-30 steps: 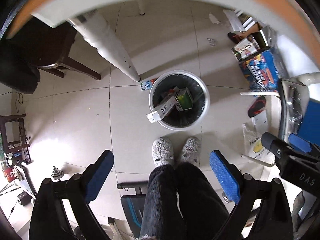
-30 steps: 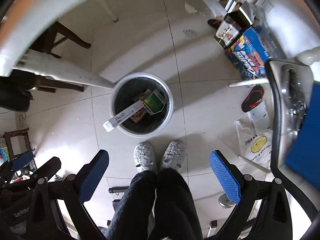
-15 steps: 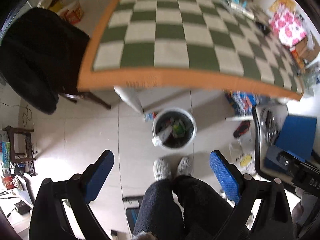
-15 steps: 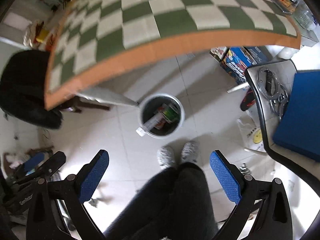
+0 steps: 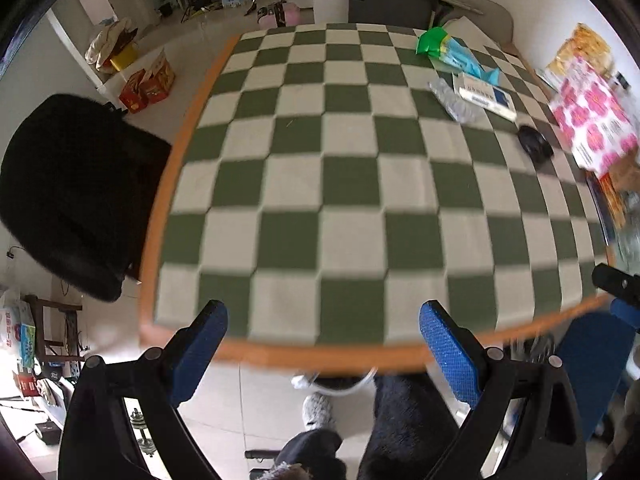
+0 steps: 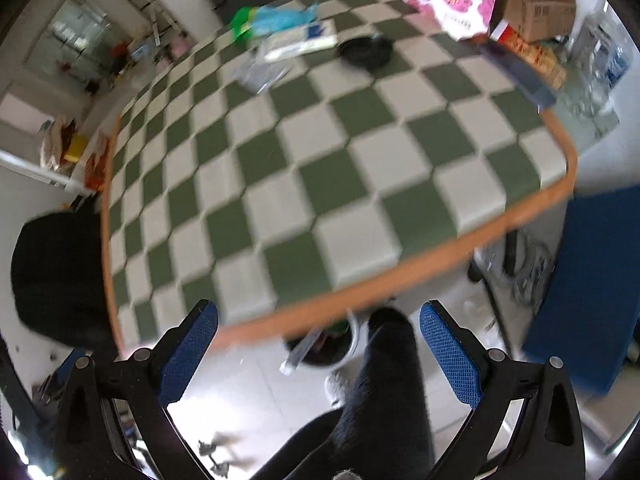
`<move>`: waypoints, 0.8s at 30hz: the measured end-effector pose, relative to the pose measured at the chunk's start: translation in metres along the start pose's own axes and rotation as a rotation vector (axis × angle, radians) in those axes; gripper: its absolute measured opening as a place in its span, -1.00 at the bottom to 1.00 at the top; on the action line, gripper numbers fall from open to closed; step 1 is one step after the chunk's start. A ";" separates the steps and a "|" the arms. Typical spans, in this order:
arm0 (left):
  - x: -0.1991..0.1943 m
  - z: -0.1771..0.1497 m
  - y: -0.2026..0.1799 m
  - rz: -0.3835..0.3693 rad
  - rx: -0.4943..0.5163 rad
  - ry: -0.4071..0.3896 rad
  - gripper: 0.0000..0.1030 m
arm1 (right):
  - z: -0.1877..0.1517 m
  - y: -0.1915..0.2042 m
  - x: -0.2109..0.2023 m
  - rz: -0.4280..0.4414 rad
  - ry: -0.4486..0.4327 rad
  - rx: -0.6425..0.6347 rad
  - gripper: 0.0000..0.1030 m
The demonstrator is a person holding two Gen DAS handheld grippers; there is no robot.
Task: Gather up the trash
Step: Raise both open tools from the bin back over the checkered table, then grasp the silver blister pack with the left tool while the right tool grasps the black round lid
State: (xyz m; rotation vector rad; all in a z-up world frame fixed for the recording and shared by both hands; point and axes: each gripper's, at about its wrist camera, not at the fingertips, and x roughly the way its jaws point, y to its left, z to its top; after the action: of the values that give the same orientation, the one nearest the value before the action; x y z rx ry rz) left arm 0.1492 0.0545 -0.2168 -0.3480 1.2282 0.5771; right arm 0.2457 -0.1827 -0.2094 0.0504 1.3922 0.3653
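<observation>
Your left gripper (image 5: 322,354) and right gripper (image 6: 318,350) both gape wide, holding nothing; trash lies at the checkered worktop's (image 5: 320,184) far right: crushed bottle (image 5: 450,98), flat box (image 5: 486,96), green bag (image 5: 434,42); the bin (image 6: 340,346) sits below the near edge.

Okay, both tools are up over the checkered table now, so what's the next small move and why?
Probably reach the right tool forward toward the far right of the table. Both it and the left tool are open and hold nothing, and the remaining items sit there: a crushed clear plastic bottle, a white and blue box and a green and blue wrapper. The bottle lies nearest.
</observation>
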 end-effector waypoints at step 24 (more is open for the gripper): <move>0.191 0.248 -0.162 -0.019 -0.143 0.297 0.99 | 0.330 -0.033 0.214 -0.167 0.159 -0.031 0.81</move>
State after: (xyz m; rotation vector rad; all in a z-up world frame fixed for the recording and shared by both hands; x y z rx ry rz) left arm 0.4799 0.1018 -0.3301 -0.5809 1.4700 0.6135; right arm 0.6002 -0.0945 -0.3593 -0.1218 1.5353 0.2552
